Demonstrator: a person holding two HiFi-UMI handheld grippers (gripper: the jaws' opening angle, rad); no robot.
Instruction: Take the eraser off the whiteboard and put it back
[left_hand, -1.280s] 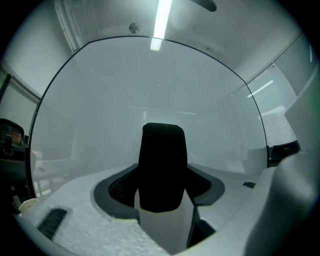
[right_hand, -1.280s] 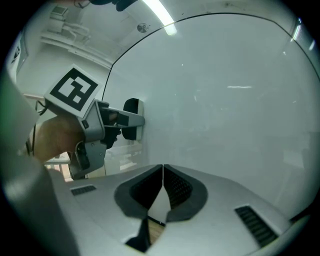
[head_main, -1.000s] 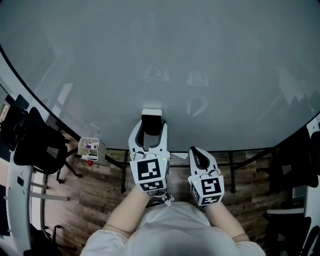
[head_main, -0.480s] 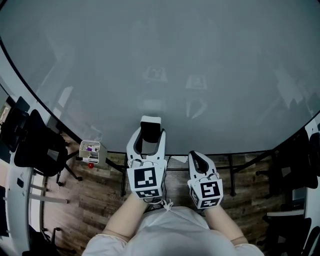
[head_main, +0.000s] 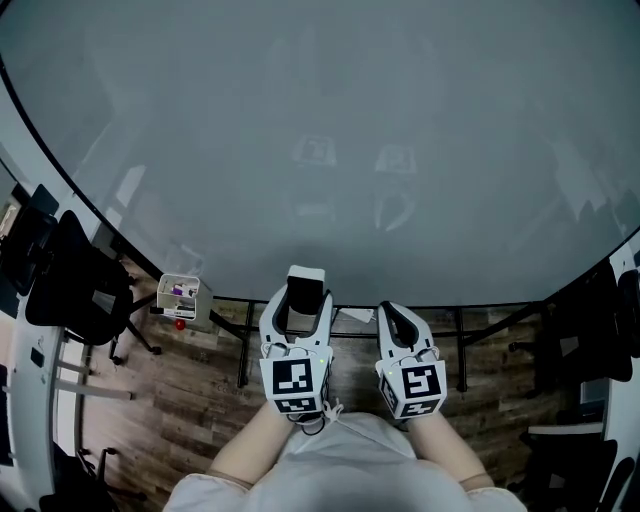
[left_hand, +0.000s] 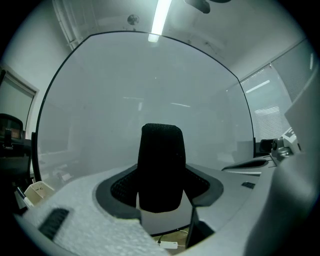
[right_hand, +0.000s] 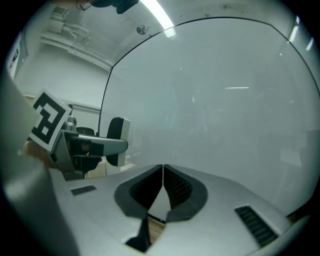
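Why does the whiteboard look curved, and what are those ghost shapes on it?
Head view: the wide lens bows the whiteboard; the ghosts are reflections of the left gripper and right gripper on its glossy face. Left gripper view: same bowing, black corners, ceiling light glaring at top. Right gripper view: bowed too.

Cool, dim light from a ceiling strip (left_hand: 160, 17) glints softly off the whiteboard (head_main: 320, 130) (faint ghostly reflections), while fisheye distortion bends and darkens every corner.
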